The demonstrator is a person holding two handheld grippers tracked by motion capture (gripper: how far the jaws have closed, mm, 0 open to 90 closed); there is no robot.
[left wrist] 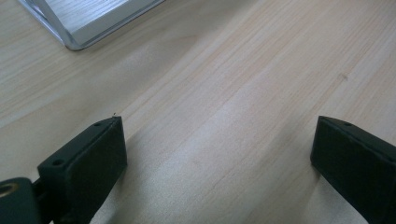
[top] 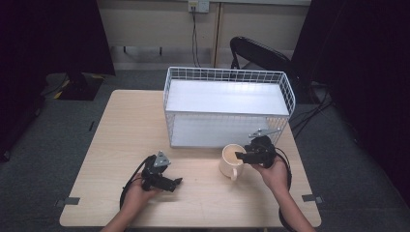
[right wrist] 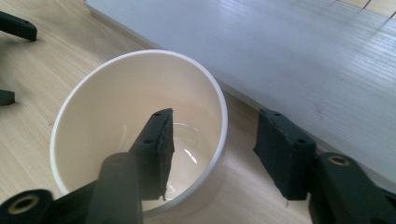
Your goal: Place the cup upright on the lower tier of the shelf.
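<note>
Right tongs [right wrist: 212, 156]: one jaw hangs inside the mug [right wrist: 93, 116], the other outside it, so the rim wall stands between them. A gap shows on the outer side; I judge the pads not yet pressing. Set astride the wall this way because, as I read it, a rim pinch is the plainest hold on a mug whose handle points away from me.

Right hand [top: 276, 173]: lower right of the high view, forearm rising from the bottom edge, wrist bent so the tongs [top: 240, 156] point left and slightly down over the mug's mouth.

Left tongs [left wrist: 215, 154]: jaws wide apart, nothing between them but bare table [left wrist: 243, 93]. Parked, I judge, to keep clear of the working side.

Left hand [top: 140, 188]: lower left of the high view, low on the table, tongs [top: 175, 182] pointing right toward the centre.

Mug [top: 232, 161]: cream, upright, empty and glossy inside, on the table right of centre, handle toward the bottom of the frame, just in front of the rack.

Rack [top: 227, 104]: white wire, two shelves, centre of the high view at the table's far side; its lower shelf [right wrist: 299, 60] fills the upper right of the right gripper view. Likely the mug's destination.
</note>
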